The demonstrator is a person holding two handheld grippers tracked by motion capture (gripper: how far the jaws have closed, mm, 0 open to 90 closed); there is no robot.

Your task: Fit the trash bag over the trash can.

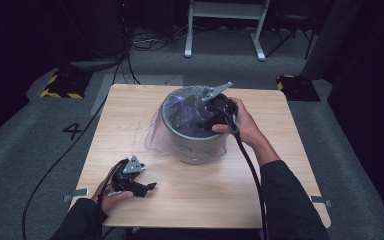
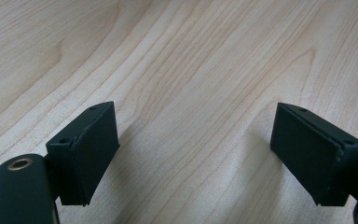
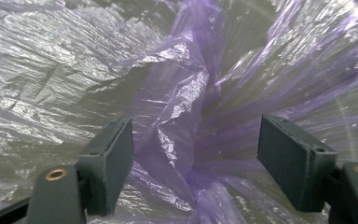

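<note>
Bin liner [image 1: 156, 134] job looks about halfway to me: the purple bag is already down inside the grey bucket [image 1: 192, 145], which sits just past table [image 1: 280, 165] centre toward 12 o'clock, with some plastic draped over the rim at 9. Right gripper [image 1: 207, 120] is dipped into the bucket from 3 o'clock, jaws wide apart around a crumpled fold, gripping nothing. Left gripper [image 1: 142, 189] idles at 7 o'clock, also wide and empty. I'd guess smoothing out the liner is what's left.
</note>
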